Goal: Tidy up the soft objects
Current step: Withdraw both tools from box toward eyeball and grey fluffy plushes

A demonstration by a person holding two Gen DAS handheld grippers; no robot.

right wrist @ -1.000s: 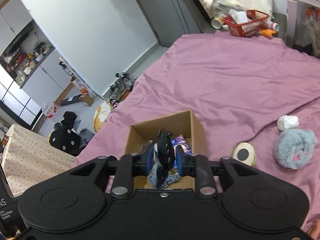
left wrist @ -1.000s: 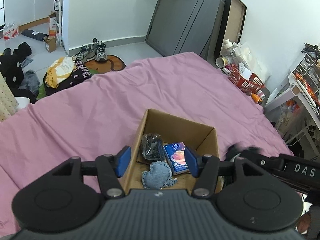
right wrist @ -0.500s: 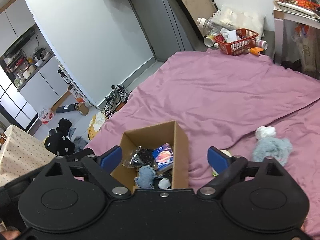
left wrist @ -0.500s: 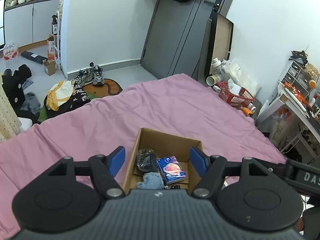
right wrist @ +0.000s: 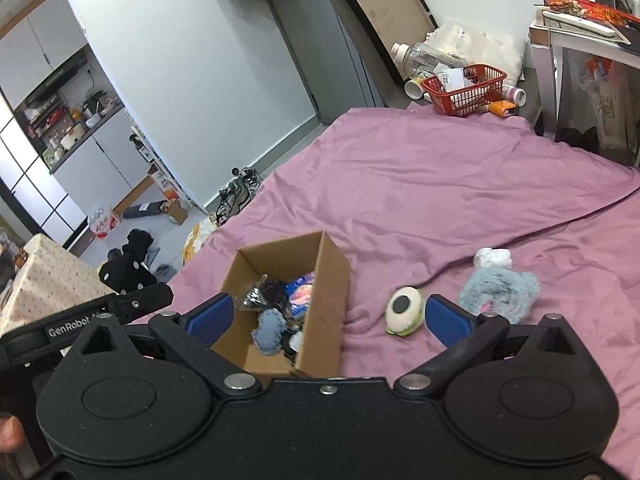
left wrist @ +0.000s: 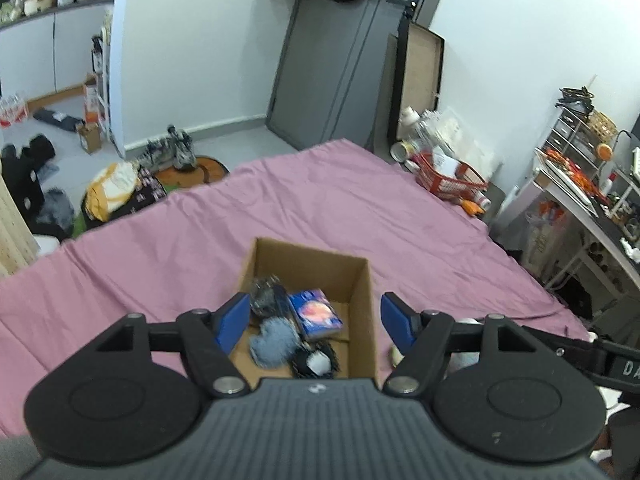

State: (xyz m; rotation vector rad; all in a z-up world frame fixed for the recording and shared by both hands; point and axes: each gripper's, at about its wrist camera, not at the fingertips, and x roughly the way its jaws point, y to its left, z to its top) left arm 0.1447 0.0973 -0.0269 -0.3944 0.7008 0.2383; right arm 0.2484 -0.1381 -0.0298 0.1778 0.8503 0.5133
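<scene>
An open cardboard box [left wrist: 360, 276] [right wrist: 328, 276] stands on the pink bed. In it lie a blue denim heart [left wrist: 274, 340] [right wrist: 269, 330], a black mesh bag [left wrist: 266, 294], a blue packet [left wrist: 316, 314] and a black-and-white soft toy [left wrist: 314, 362]. My left gripper [left wrist: 316, 318] is open and empty above the box. My right gripper [right wrist: 326, 318] is open and empty above the box's right wall. On the bed right of the box lie a round one-eyed toy [right wrist: 404, 310], a grey fluffy toy [right wrist: 498, 290] and a small white soft item [right wrist: 493, 257].
A red basket [right wrist: 464, 90] with bottles and cups stands beyond the bed's far corner. A desk [left wrist: 580, 196] is at the right. Shoes [left wrist: 172, 152] and clothes lie on the floor at the left.
My right gripper has opened and let a black soft toy fall into the box. Both grippers have risen and pulled back from the box. The left jaws have opened wider.
</scene>
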